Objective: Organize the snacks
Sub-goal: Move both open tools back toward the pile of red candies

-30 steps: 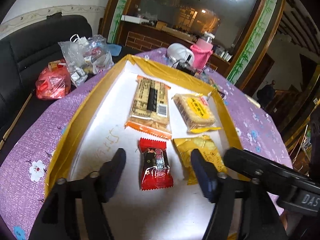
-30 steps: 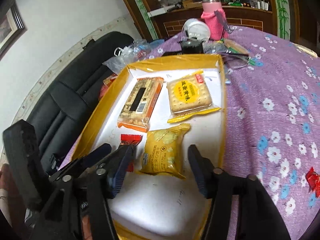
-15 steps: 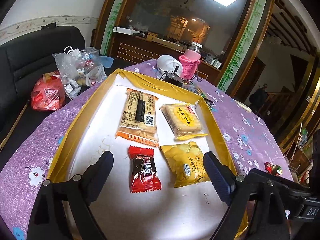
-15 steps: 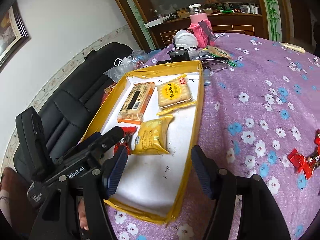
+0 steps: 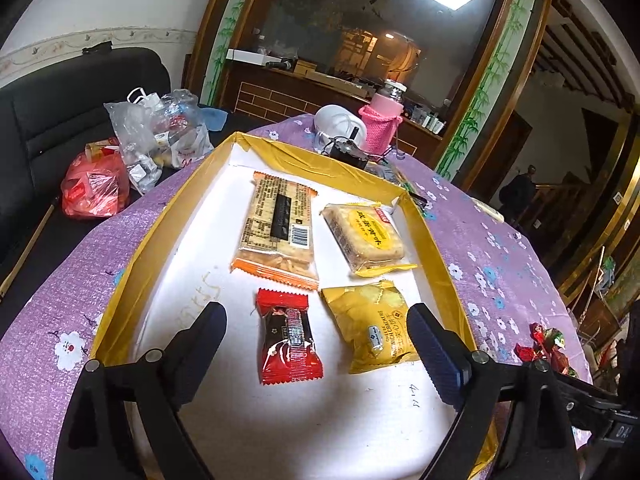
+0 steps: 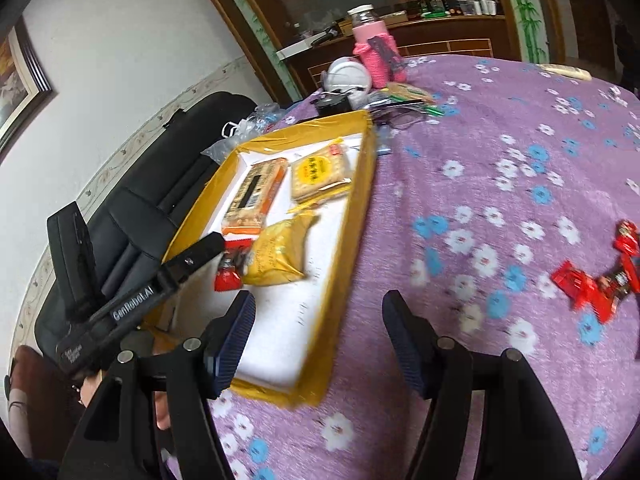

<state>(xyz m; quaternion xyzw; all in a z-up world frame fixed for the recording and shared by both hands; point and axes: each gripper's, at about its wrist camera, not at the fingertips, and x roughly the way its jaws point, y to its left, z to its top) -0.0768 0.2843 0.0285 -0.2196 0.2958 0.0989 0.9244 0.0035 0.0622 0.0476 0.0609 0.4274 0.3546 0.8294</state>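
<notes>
A shallow yellow-rimmed box (image 5: 156,236) with a white floor holds a long cracker pack (image 5: 280,224), a square yellow biscuit pack (image 5: 366,236), a yellow sandwich-cracker pack (image 5: 370,326) and a red candy pack (image 5: 288,342). My left gripper (image 5: 316,340) is open and empty above the box's near end, its jaws either side of the red pack. My right gripper (image 6: 318,328) is open and empty over the box's right rim (image 6: 352,216). Red wrapped candies (image 6: 600,280) lie loose on the cloth to the right, also in the left wrist view (image 5: 544,348).
The round table has a purple flowered cloth (image 6: 500,184). A pink bottle (image 5: 380,124), a white cap (image 5: 336,122) and small clutter stand beyond the box. Plastic bags (image 5: 160,136) lie on a black sofa (image 5: 60,112) to the left.
My left gripper opened wide and drew back from the red pack. My right gripper swung right, away from the yellow pack, bringing the loose red candies into view.
</notes>
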